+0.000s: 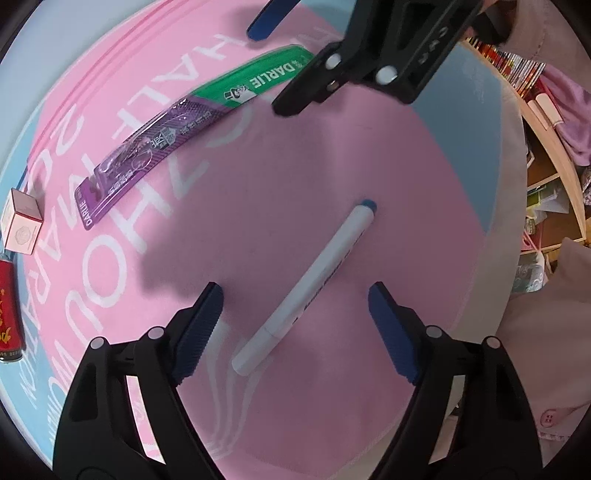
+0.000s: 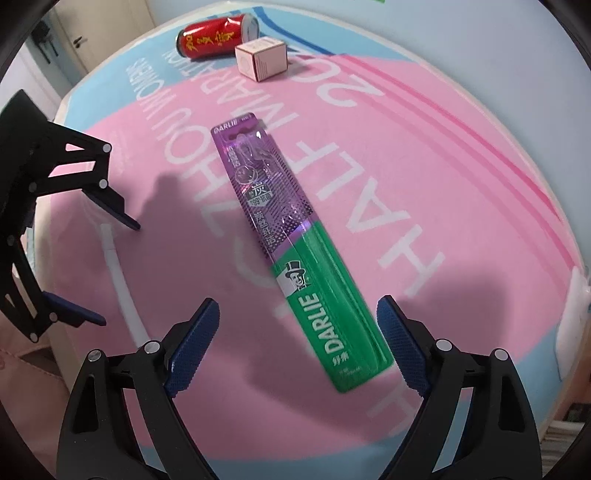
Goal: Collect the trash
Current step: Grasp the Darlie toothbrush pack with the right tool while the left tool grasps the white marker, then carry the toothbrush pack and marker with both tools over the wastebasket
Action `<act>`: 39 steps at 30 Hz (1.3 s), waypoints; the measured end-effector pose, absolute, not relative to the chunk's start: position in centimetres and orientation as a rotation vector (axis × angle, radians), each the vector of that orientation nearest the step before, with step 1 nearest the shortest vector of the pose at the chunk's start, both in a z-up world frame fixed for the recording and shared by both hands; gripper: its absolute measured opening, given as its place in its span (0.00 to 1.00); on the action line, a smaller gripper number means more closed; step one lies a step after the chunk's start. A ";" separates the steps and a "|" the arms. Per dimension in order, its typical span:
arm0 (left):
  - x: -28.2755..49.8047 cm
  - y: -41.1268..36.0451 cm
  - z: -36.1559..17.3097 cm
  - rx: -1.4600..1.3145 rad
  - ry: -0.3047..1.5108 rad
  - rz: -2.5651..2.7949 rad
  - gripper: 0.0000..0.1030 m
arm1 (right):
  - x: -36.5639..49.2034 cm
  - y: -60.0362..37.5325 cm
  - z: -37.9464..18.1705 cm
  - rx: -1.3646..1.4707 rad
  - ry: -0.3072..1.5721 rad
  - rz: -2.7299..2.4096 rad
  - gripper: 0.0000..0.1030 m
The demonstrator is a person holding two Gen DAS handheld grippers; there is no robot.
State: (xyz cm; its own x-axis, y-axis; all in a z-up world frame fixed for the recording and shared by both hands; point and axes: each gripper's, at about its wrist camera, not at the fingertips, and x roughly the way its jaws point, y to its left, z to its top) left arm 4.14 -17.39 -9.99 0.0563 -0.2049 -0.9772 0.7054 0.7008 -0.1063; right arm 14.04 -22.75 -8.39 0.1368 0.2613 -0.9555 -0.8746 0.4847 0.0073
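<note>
While nothing looks collected yet, we have four items loose on the pink mat (image 2: 424, 155): toothbrush pack (image 2: 291, 247), red can (image 2: 210, 37), marker (image 1: 314, 284), small box (image 2: 262, 59). Left gripper (image 1: 295, 328) fingers apart, straddling the marker, no contact. Right gripper (image 2: 295, 343) fingers apart over the pack's green end, not clamped. All pickups remain.

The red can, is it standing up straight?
No, the red can lies on its side on the cloth, right beside the small pink box.
</note>
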 end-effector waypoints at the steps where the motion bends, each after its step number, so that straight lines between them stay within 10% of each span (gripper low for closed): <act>1: 4.2 -17.3 -10.0 0.460 1.348 -0.727 0.76 | 14.0 -22.7 -8.6 -0.678 1.137 0.922 0.84; 11: 5.6 -16.0 -9.4 0.439 1.350 -0.732 0.47 | 13.6 -22.8 -10.0 -0.706 1.133 0.931 0.78; 13: 6.1 -15.5 -9.4 0.442 1.349 -0.730 0.18 | 13.2 -23.1 -9.9 -0.688 1.141 0.930 0.72; 15: 6.4 -15.2 -9.4 0.426 1.371 -0.744 0.11 | 12.9 -23.5 -9.6 -0.675 1.146 0.921 0.56; 39: 6.1 -14.5 -6.5 0.461 1.327 -0.760 0.11 | 11.7 -27.2 -6.9 -0.473 1.207 0.875 0.42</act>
State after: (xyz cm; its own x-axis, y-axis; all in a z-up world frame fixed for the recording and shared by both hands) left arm 6.12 -14.53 -6.51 0.0597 -0.2295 -0.9715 0.7218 0.6822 -0.1168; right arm 11.67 -27.19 -6.90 0.0978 0.3276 -0.9397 -0.7911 0.5985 0.1263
